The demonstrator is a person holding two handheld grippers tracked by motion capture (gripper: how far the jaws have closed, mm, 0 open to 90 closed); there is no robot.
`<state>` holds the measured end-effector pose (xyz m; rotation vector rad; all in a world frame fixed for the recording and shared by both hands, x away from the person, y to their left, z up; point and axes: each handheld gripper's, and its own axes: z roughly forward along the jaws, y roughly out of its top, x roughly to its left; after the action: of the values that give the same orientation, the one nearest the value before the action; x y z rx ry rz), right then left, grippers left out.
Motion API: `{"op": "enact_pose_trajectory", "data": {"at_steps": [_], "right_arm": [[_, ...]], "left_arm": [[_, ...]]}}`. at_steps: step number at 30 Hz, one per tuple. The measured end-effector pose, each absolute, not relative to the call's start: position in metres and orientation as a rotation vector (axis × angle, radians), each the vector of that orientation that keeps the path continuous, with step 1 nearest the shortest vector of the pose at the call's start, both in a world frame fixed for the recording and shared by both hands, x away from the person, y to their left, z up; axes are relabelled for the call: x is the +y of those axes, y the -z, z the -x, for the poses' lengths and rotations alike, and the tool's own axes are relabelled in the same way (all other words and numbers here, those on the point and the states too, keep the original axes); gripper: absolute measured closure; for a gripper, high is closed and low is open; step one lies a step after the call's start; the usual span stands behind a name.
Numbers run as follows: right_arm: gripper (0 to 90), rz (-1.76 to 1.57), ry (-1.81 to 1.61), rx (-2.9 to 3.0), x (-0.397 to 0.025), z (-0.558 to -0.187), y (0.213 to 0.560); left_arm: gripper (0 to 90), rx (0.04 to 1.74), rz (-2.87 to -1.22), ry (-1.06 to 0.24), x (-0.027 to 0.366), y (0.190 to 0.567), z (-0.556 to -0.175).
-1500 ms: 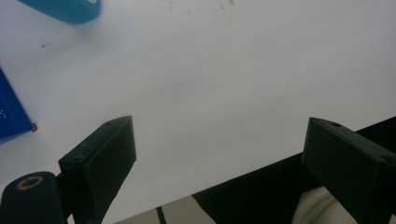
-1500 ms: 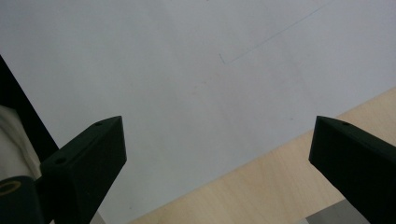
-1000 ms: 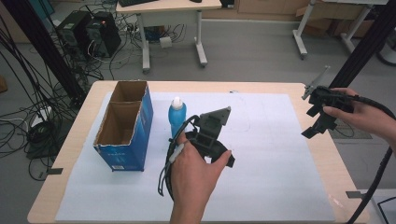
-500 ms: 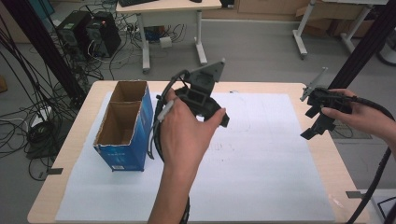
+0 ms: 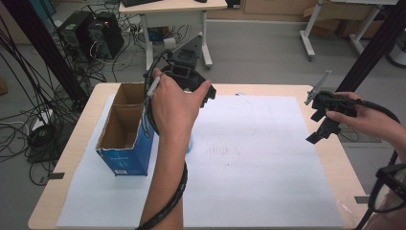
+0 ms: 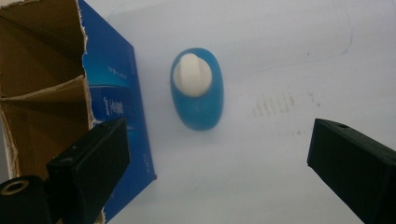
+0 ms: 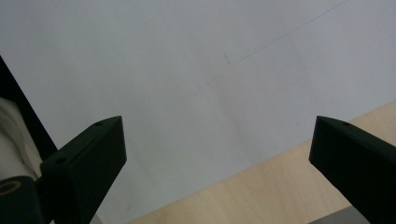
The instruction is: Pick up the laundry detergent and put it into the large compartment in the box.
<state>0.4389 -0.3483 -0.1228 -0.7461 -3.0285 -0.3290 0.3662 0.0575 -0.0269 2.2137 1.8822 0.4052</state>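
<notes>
The left gripper (image 6: 219, 154) hovers, fingers wide apart, above the upright blue plastic bottle with a white cap (image 6: 196, 88), just beside the open blue cardboard box (image 6: 56, 98). Descend squarely, straddling the bottle, avoiding the box at nine o'clock.

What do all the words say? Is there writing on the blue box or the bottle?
Blue box: pale print on its side, too blurred to read.
Blue bottle: no writing to be seen from above.
White paper sheet: faint grey marks near its middle, too faint to read.
</notes>
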Motion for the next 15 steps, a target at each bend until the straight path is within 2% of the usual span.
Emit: {"op": "enact_pose_trajectory", "data": {"at_steps": [15], "right_arm": [[4.0,0.729,0.308,-3.021,-0.344,-0.454,0.132]], "left_arm": [[6.4,1.966,-2.181,-0.334,0.070,0.051,-0.414]]}}
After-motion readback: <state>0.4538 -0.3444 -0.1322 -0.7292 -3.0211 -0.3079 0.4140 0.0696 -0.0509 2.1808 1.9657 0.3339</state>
